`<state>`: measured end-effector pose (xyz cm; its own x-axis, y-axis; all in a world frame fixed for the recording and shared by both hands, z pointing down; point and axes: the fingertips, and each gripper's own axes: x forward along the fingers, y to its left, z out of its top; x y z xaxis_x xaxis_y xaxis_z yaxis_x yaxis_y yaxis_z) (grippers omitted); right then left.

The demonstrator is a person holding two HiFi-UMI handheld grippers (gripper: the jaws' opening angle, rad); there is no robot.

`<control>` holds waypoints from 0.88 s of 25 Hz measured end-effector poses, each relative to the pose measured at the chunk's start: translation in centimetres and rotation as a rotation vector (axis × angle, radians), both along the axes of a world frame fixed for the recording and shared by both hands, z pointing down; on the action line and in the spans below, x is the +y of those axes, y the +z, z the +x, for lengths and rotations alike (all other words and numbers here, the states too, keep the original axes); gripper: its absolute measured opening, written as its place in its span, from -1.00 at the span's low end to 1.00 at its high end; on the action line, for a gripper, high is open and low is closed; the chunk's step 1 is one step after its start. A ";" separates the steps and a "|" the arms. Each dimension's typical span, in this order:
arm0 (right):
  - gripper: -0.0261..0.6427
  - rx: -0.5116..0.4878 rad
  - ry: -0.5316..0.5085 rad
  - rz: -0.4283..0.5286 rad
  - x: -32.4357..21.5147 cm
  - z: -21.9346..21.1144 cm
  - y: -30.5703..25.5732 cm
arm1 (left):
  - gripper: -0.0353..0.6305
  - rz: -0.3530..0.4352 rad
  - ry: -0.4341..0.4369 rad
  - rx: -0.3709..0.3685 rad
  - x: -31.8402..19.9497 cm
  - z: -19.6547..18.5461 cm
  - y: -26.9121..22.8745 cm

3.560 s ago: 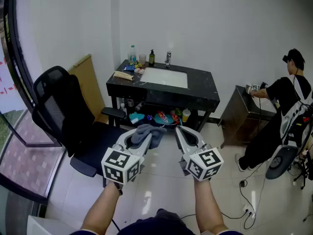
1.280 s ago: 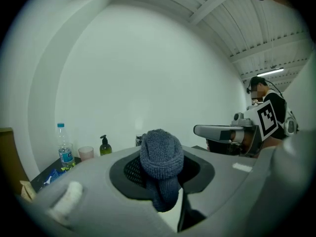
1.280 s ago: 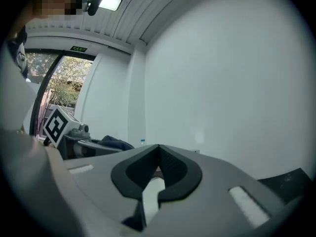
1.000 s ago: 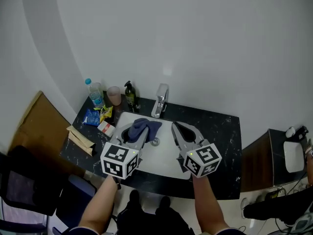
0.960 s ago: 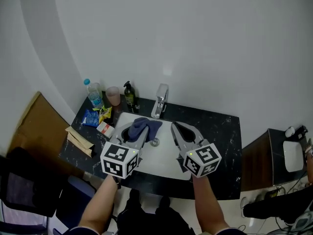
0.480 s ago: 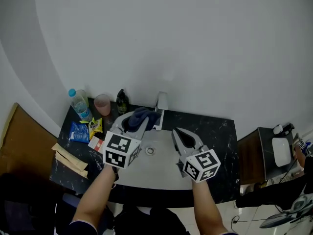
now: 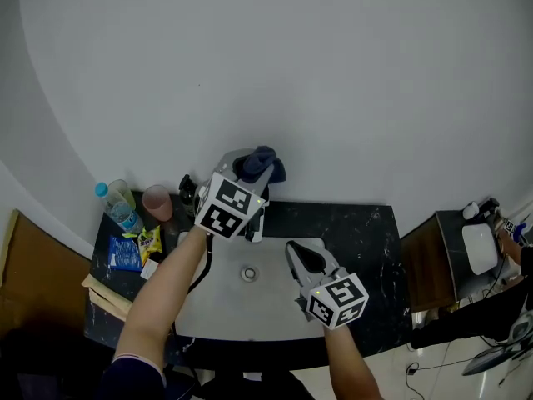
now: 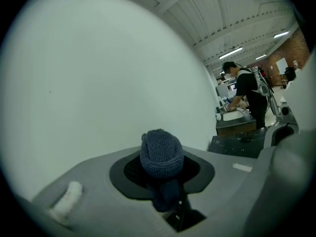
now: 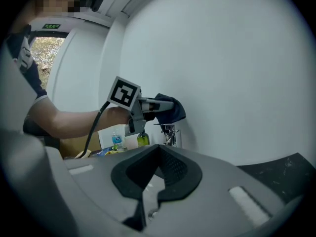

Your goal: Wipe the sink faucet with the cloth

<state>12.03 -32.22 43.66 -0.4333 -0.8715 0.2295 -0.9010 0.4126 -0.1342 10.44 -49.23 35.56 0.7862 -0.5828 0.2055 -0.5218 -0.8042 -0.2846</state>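
Closest to the person, the right gripper (image 7: pixel 292 247) hangs low over the white rectangular sink basin (image 7: pixel 223 308), its jaws pressed together with nothing between them, pointing toward twelve o'clock. The basin is sunk into a black marbled countertop (image 7: pixel 360 223), and a round metal drain (image 7: pixel 248 273) sits just off the right gripper's nine o'clock side. Farther back, the person's bare left forearm reaches up from seven o'clock across the basin, carrying the left gripper (image 7: pixel 256 172) well above and beyond the right one. Its jaws stand partly apart and pinch a dark blue knitted cloth (image 7: pixel 266 157), which bulges out past the fingertips in a rounded wad. From the right gripper view, that wad hangs just above the top of the chrome sink faucet (image 9: pixel 170 131), which stands at the basin's twelve o'clock edge; I cannot tell whether cloth and faucet touch. Out at the faucet's nine o'clock, along the back of the counter, stand a dark green pump bottle (image 9: pixel 142 139), a pink cup (image 7: pixel 156 200) and a clear plastic water bottle with a blue cap (image 7: pixel 119 209), with a blue snack packet (image 7: pixel 125 254) lying nearer the front edge. Behind everything rises the plain white wall (image 7: pixel 333 82).
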 end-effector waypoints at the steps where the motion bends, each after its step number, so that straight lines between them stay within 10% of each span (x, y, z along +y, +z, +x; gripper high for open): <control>1: -0.90 -0.004 0.003 0.000 0.0 0.2 0.1 | -0.58 -0.003 0.009 -0.024 -0.3 0.4 0.8; 10: -0.90 -0.033 -0.007 0.001 -0.2 0.7 0.7 | -0.58 -0.114 0.112 -0.172 0.1 1.1 4.2; 22: -0.90 -0.036 -0.058 0.017 0.1 -0.8 -0.3 | -0.59 -0.133 0.184 -0.168 6.3 -0.6 3.2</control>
<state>11.25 -32.08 43.34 -0.4905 -0.8487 0.1980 -0.8704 0.4661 -0.1583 9.86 -42.92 38.78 0.8246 -0.3929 0.4070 -0.3181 -0.9170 -0.2408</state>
